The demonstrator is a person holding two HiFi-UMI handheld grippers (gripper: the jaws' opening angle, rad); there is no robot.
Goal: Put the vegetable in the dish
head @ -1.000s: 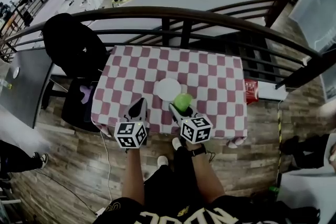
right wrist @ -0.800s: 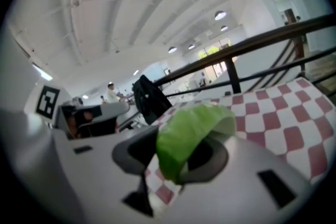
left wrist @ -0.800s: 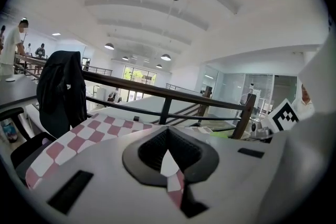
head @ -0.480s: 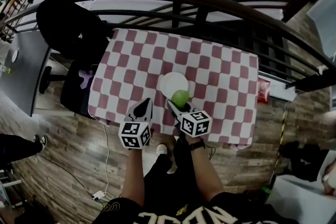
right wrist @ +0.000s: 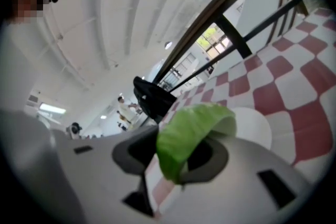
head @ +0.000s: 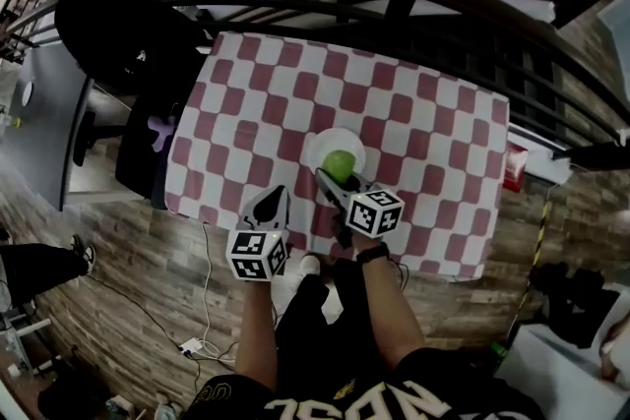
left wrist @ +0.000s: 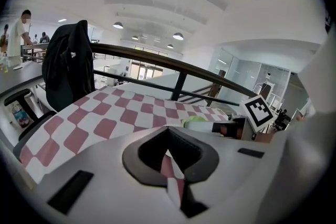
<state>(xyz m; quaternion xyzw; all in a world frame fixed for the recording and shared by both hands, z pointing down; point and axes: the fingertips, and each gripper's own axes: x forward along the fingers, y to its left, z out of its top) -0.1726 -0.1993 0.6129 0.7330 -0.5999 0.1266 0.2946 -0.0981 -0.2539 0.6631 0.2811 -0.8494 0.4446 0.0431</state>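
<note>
R gripper point(head: 333, 180) has brought the green leafy vegetable point(head: 341, 163) fwd. A sec ago it hung beside the white dish point(head: 325, 141); now it's over the dish, jaws still clenched on the leaf. Can't tell if it touches the dish. Task looks nearly done, approx. just lower & let go. L gripper point(head: 273, 200) idles near the bench point(head: 256, 103) edge, jaws closed tight, nothing in them.

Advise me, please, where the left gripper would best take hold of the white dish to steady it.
Probably its left rim, approached low from the left: the white dish looks flat and thin-edged, and the right gripper, holding the green leafy vegetable, occupies its near-right side.
</note>
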